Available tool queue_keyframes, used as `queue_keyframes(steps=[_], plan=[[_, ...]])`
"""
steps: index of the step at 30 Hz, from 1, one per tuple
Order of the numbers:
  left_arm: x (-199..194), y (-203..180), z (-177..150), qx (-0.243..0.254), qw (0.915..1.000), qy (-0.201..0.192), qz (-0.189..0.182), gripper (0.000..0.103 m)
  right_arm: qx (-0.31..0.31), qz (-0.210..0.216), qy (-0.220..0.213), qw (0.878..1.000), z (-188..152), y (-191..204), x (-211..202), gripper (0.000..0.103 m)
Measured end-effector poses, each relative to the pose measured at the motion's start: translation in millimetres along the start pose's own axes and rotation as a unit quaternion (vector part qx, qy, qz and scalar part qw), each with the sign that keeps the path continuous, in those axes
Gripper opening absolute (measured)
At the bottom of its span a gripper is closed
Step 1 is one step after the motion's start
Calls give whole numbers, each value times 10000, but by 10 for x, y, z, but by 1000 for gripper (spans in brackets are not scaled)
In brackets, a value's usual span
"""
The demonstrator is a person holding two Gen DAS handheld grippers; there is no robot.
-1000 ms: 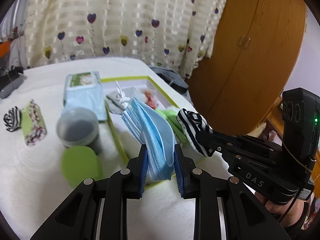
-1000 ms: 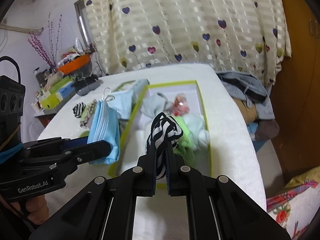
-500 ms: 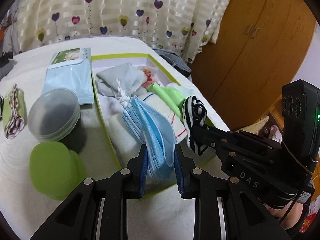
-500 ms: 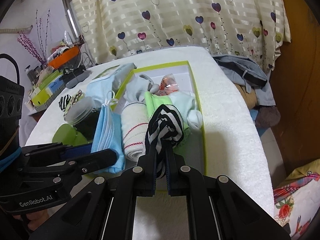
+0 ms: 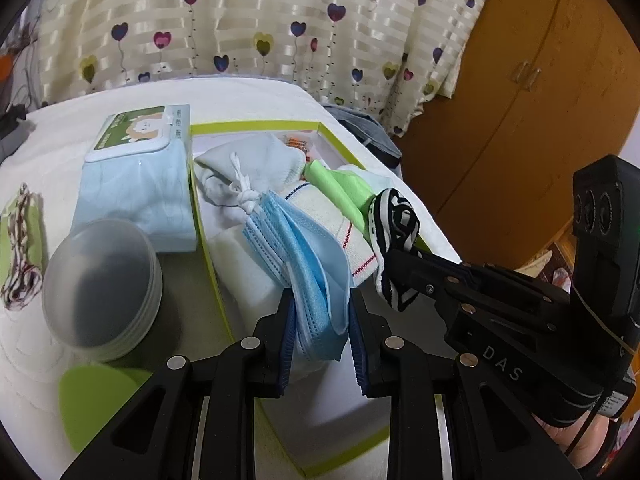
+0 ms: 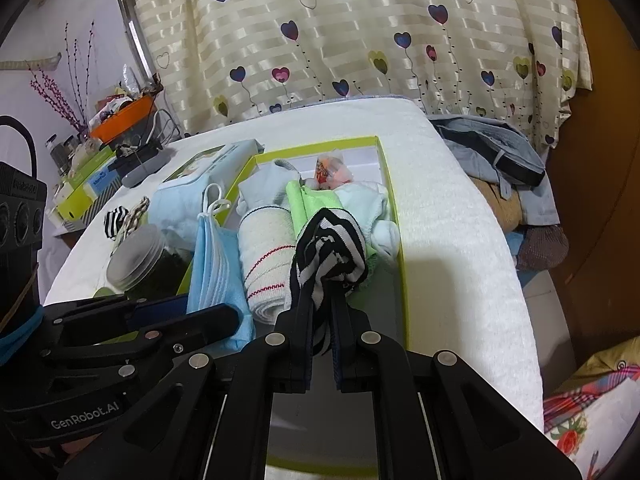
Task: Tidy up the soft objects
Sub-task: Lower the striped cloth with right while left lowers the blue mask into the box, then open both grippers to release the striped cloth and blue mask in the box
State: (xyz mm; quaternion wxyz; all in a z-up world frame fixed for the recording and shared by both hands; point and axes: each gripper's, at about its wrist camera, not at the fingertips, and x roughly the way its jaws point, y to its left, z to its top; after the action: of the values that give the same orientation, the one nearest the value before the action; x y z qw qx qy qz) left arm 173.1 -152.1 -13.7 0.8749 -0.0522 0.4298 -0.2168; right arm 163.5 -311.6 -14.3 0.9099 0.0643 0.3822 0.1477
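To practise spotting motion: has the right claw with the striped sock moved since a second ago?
Yes. The right claw, shut on the striped sock, has moved forward over the green-edged box, closer to the rolled cloths inside.

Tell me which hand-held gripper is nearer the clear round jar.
Left. The left hand-held gripper, holding blue masks, is just right of the jar; the right hand-held gripper is farther right, over the box.
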Motion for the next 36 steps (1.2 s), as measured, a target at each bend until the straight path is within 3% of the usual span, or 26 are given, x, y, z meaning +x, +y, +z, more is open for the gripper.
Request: queue_keyframes(steps=[16,24,27,36], plan=[[-94,-182,-149,240,9995,86,-196,26,-55,-92,152,9998,-186,-12,-128,8],[-245,-183,-161,212,9996,-106,-179,39,-122,-230,83,9996,-261,12,-256,20],[-286,-178,-166,206,9995,-149,-170,39,-178,-204,21,9996,-263,47,-307,35],[-423,-123,-188,114,9993,-359,-45,39,-140,-205,-60,9997,-268,70,-396,37]])
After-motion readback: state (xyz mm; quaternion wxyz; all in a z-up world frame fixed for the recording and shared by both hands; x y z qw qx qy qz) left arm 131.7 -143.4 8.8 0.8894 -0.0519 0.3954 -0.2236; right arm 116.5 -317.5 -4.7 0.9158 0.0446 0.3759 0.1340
